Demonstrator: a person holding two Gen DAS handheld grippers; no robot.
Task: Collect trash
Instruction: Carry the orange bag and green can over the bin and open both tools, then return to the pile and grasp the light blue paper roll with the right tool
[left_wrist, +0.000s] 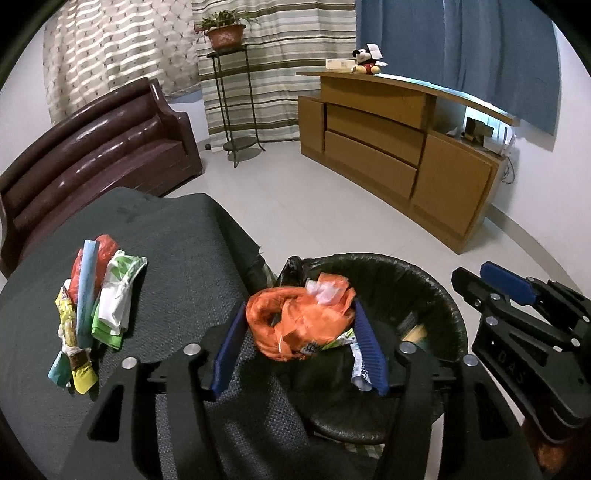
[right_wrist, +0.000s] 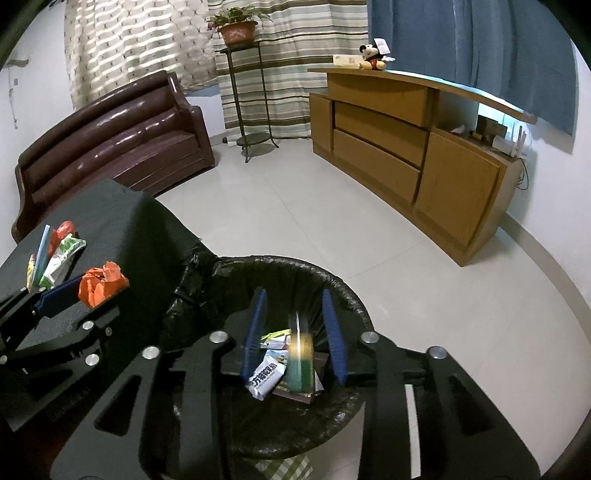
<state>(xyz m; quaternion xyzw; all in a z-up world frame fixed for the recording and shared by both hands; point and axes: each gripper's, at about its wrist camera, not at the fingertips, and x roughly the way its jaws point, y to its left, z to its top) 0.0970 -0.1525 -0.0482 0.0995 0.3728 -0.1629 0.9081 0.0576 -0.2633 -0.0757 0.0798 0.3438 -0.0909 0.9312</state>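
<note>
My left gripper (left_wrist: 299, 308) is shut on a crumpled orange plastic bag (left_wrist: 295, 325) with wrappers bunched under it. It hangs at the edge of the dark-clothed table (left_wrist: 177, 240), by the near-left rim of the black-lined bin (left_wrist: 424, 280). From the right wrist view the same orange bag (right_wrist: 103, 284) sits at that gripper's blue finger (right_wrist: 59, 295). My right gripper (right_wrist: 294, 295) stands open over the bin (right_wrist: 295, 266). A blurred green and yellow packet (right_wrist: 300, 362) is between its pads, touching neither. More wrappers (right_wrist: 266, 373) lie inside. A trash pile (left_wrist: 92, 314) remains on the table.
A brown sofa (left_wrist: 92, 147) stands behind the table. A metal plant stand (left_wrist: 236, 103) with a potted plant stands by the striped curtain. A wooden cabinet (left_wrist: 399, 147) carrying a plush toy (left_wrist: 365, 59) lines the right wall. Pale tiled floor (right_wrist: 332, 229) surrounds the bin.
</note>
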